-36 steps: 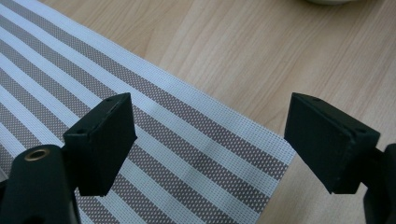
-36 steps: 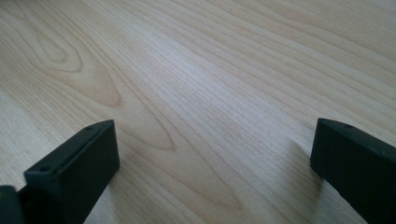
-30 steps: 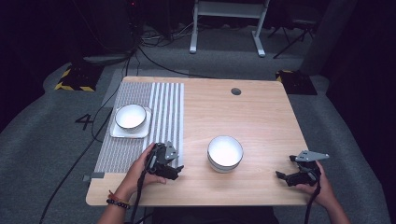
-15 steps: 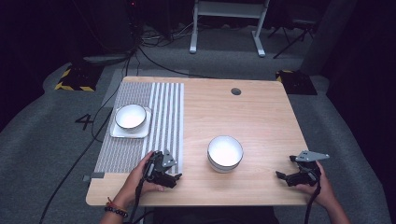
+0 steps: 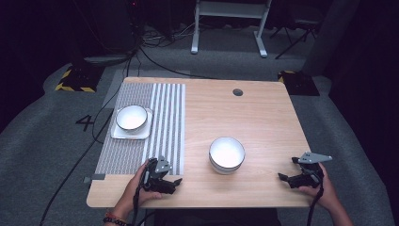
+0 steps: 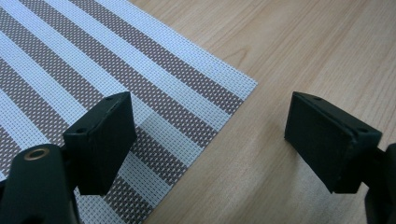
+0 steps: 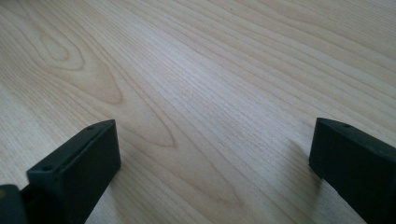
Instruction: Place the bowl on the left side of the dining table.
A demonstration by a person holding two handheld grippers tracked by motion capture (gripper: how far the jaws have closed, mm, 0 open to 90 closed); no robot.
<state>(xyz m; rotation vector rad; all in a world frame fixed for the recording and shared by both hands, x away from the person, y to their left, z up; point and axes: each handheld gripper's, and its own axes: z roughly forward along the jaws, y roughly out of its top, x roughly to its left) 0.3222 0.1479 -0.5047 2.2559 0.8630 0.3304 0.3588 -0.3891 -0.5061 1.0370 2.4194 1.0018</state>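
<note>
Since a second ago the left gripper (image 5: 175,183) has slid a little down the high view toward the near table edge; the right gripper (image 5: 285,179) and both bowls sit where they were.

Nearest the grippers is the white bowl (image 5: 227,154), in the lower middle of the high view, standing on bare wood between the two tools and a little above their line, well apart from each. It is round and plain, glossy white inside, with a thin darker line at the rim and a low wall that reads as stacked rings. It stands upright with its mouth facing up; being round, it has no long axis to speak of.

At lower left of that view, the left gripper lies low by the corner of the striped placemat (image 5: 160,122), aimed to the right. In the left gripper view (image 6: 210,140) its jaws stand wide apart with nothing between them, one over the mat's corner (image 6: 140,93), the other over wood. At lower right, the right gripper is aimed to the left; its own view (image 7: 215,163) shows jaws spread wide over bare table (image 7: 196,70), gripping nothing.

A second bowl (image 5: 131,117) rests on a square white plate (image 5: 123,134) on the mat, at left of the high view.
</note>
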